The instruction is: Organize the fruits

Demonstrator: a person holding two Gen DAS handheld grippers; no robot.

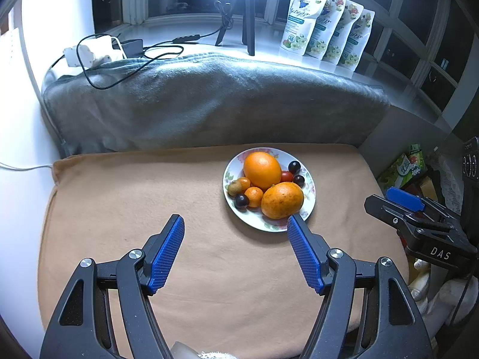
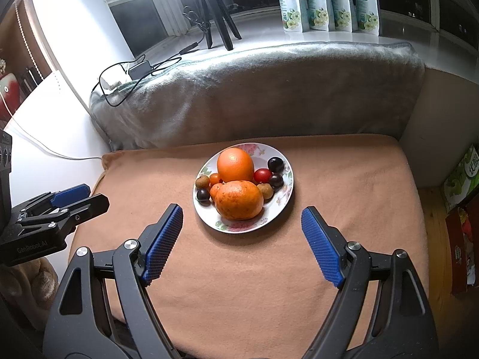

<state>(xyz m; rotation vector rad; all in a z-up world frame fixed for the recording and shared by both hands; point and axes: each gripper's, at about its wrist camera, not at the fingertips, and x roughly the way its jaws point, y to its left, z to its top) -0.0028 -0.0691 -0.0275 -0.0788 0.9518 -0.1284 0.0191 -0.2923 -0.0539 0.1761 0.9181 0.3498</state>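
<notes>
fruits [image 2: 236,179] on plate [image 2: 284,200], blanket [image 2: 239,284] beneath

One floral plate [image 2: 286,193] carries two large oranges [image 2: 235,164], two small orange fruits [image 1: 254,196], one red tomato [image 2: 262,175], three dark plums [image 2: 275,164] and two brownish fruits [image 2: 202,181]. Four white pouches [image 1: 307,19] stand on the sill behind.

The plate [image 2: 281,206] in front of the grippers is white with pink and green flowers. On it sit two big orange fruits [image 2: 235,164], small dark purple ones [image 2: 275,164] and a red one [image 2: 262,175]. The blanket [image 2: 239,284] under the blue pads [image 2: 163,240] is tan.
</notes>
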